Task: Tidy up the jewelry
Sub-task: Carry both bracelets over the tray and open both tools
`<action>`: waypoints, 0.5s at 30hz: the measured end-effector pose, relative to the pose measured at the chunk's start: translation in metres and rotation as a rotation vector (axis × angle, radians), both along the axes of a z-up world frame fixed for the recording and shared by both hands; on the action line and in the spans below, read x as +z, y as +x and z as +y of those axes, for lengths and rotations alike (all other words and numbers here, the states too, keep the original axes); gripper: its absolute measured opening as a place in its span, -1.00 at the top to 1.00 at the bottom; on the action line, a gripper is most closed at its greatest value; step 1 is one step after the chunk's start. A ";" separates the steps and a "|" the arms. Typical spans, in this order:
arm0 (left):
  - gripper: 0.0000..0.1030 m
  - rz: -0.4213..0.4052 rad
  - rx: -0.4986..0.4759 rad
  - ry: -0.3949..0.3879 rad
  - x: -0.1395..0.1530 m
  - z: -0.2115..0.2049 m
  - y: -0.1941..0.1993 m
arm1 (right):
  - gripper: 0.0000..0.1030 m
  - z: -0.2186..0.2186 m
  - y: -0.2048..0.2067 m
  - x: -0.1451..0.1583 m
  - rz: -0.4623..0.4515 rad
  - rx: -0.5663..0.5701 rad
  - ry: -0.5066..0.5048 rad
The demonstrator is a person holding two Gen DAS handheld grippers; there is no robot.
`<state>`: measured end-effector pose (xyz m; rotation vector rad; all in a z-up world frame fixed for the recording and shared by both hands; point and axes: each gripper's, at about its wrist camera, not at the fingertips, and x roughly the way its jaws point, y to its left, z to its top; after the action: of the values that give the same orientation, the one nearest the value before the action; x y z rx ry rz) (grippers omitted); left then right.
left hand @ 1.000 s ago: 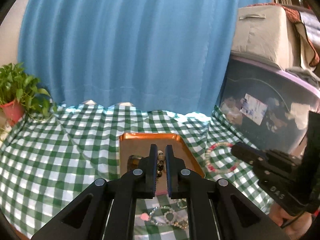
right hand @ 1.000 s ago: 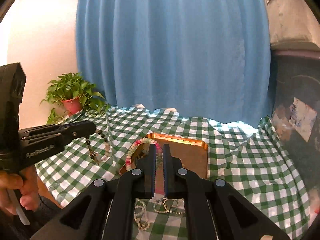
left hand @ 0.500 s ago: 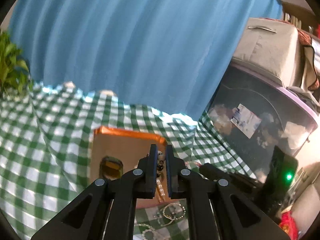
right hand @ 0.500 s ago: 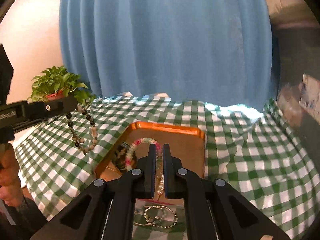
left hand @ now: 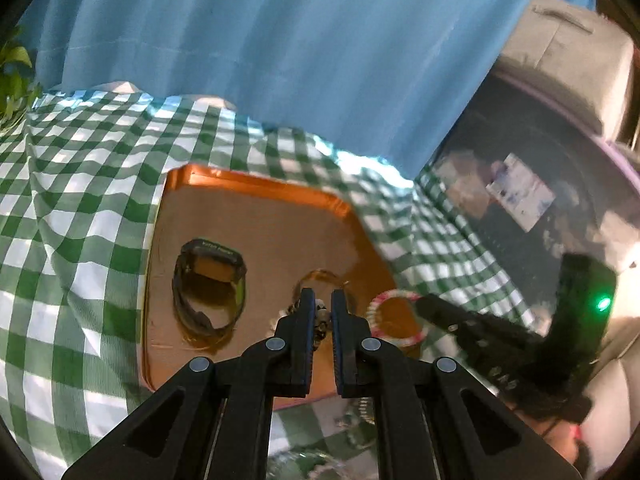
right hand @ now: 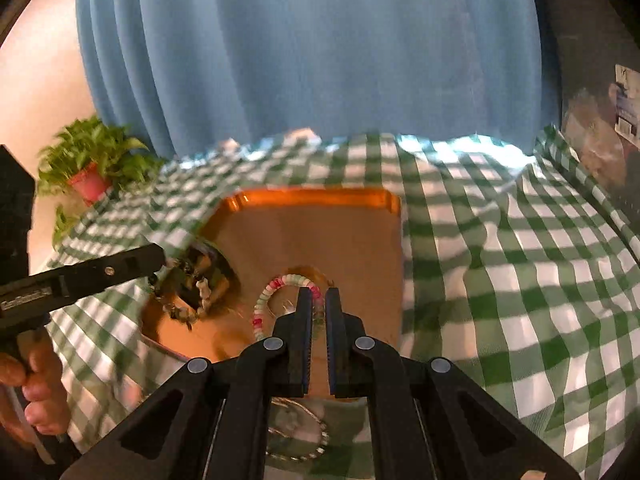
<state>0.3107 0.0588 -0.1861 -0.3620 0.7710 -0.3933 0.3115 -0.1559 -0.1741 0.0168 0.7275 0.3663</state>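
Note:
An orange tray [left hand: 256, 192] [right hand: 360, 240] lies on the green checked cloth. A dark watch [left hand: 208, 284] lies in its left part. My left gripper [left hand: 320, 304] is shut on a bracelet of dark and pale beads [right hand: 192, 292], which hangs low over the tray beside the watch. My right gripper [right hand: 315, 300] is shut on a pink and white bead bracelet [right hand: 266, 300] [left hand: 394, 316] and holds it low over the tray's near right part. A thin ring-like piece [left hand: 320, 276] lies on the tray just beyond my left fingertips.
More chain jewelry [right hand: 296, 436] lies on the cloth in front of the tray's near edge. A potted plant [right hand: 92, 164] stands at the far left. A blue curtain hangs behind. A dark storage box [left hand: 532, 208] with a grey bag on top stands at the right.
Both grippers have moved forward and down over the tray with their bracelets. The bracelets now hang just above the tray's surface, and the watch has come fully into view.

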 end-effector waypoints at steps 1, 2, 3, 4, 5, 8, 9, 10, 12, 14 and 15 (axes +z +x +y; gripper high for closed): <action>0.84 0.008 -0.006 0.006 -0.004 -0.002 0.003 | 0.90 -0.001 0.002 -0.001 0.006 -0.004 0.002; 0.84 0.014 -0.011 0.005 -0.007 -0.004 0.005 | 0.90 -0.002 0.004 -0.001 0.011 -0.009 0.002; 0.84 0.019 -0.016 0.011 -0.010 -0.006 0.006 | 0.90 -0.003 0.006 -0.002 0.012 -0.013 0.000; 0.84 0.029 -0.016 0.039 -0.015 -0.009 0.008 | 0.90 -0.004 0.008 -0.003 0.016 -0.018 -0.005; 0.84 0.040 -0.013 0.063 -0.019 -0.010 0.010 | 0.90 -0.004 0.010 -0.005 0.023 -0.023 -0.013; 0.84 0.096 0.011 0.105 -0.038 -0.009 0.015 | 0.90 -0.003 0.015 -0.013 0.055 -0.035 -0.039; 0.84 0.108 0.020 0.115 -0.042 -0.009 0.016 | 0.90 -0.002 0.015 -0.016 0.064 -0.037 -0.049; 0.84 0.118 0.031 0.136 -0.046 -0.008 0.018 | 0.90 -0.001 0.016 -0.018 0.069 -0.037 -0.054; 0.84 0.127 0.050 0.164 -0.051 -0.008 0.019 | 0.90 0.002 0.016 -0.022 0.078 -0.035 -0.073; 0.84 0.122 0.059 0.173 -0.052 -0.008 0.020 | 0.90 0.003 0.017 -0.025 0.086 -0.040 -0.084; 0.84 0.120 0.060 0.183 -0.052 -0.008 0.019 | 0.90 0.004 0.018 -0.027 0.092 -0.041 -0.084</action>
<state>0.3301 0.0505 -0.2382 -0.2375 0.9039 -0.2435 0.3290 -0.1522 -0.2009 -0.0313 0.8322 0.2970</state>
